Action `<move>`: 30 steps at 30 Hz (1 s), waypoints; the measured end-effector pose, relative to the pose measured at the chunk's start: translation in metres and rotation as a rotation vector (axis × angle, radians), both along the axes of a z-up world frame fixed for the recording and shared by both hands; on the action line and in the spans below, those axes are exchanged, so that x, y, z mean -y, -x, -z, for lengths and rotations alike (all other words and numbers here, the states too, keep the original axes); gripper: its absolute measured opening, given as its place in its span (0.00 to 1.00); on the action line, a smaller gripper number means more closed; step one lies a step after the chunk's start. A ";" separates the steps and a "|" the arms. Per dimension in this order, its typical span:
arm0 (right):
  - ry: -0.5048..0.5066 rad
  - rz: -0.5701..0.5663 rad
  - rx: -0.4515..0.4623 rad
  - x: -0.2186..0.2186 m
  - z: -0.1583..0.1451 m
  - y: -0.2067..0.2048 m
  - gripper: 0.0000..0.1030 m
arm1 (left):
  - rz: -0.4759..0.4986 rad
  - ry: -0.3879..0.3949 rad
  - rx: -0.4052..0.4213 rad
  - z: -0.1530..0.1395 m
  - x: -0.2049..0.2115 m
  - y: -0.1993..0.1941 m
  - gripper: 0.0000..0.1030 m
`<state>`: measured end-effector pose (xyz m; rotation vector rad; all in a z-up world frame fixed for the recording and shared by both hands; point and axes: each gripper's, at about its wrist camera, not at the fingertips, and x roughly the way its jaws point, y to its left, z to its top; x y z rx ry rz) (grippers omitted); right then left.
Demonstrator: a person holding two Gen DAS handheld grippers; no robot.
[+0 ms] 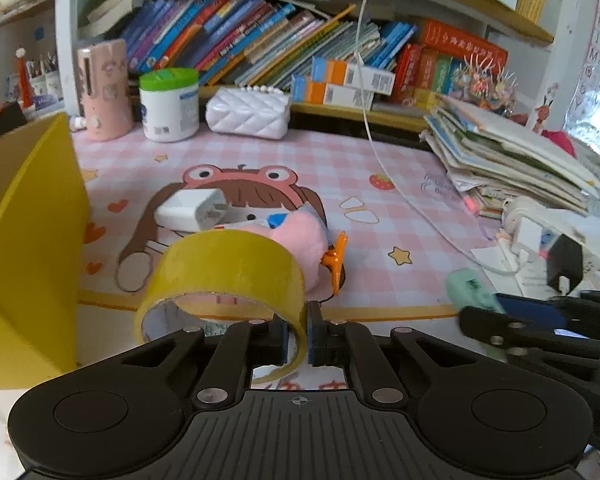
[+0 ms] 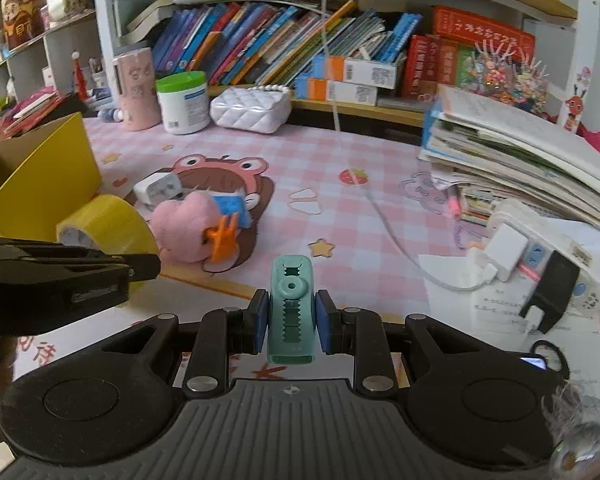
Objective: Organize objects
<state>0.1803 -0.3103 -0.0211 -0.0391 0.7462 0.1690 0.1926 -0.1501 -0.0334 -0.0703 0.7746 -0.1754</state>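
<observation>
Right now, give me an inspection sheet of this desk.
Surface: pink checked mat.
Job's things: yellow tape; green clip; white plug, pink plush and orange clip on the mat; yellow box at left.
Clutter: paper stack, tub, white purse.
Grippers: left gripper shut on the tape's wall; right gripper shut on the green clip.
Cables: white cable to a power strip.
Surroundings: bookshelf.

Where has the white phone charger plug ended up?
In both views the white charger plug lies on the pink desk mat, just behind the pink plush toy, right of the yellow box.
</observation>
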 end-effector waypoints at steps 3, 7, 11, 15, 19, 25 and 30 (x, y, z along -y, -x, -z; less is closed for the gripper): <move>-0.005 -0.021 -0.011 -0.011 0.001 0.002 0.23 | -0.013 0.022 -0.006 -0.006 -0.013 0.014 0.07; -0.007 -0.058 -0.023 -0.031 0.001 0.008 0.23 | -0.038 0.026 -0.004 -0.009 -0.031 0.036 0.07; -0.008 -0.089 -0.034 -0.053 -0.001 0.016 0.23 | -0.077 0.020 0.002 -0.013 -0.054 0.055 0.07; -0.008 -0.127 -0.026 -0.079 -0.006 0.028 0.23 | -0.116 0.014 0.021 -0.020 -0.081 0.076 0.07; -0.005 -0.175 -0.018 -0.113 -0.012 0.042 0.23 | -0.154 0.010 0.034 -0.026 -0.110 0.099 0.07; 0.006 -0.258 -0.014 -0.166 -0.015 0.065 0.23 | -0.229 0.011 0.040 -0.032 -0.156 0.132 0.07; 0.012 -0.300 -0.011 -0.202 -0.017 0.084 0.23 | -0.268 0.015 0.036 -0.034 -0.188 0.154 0.07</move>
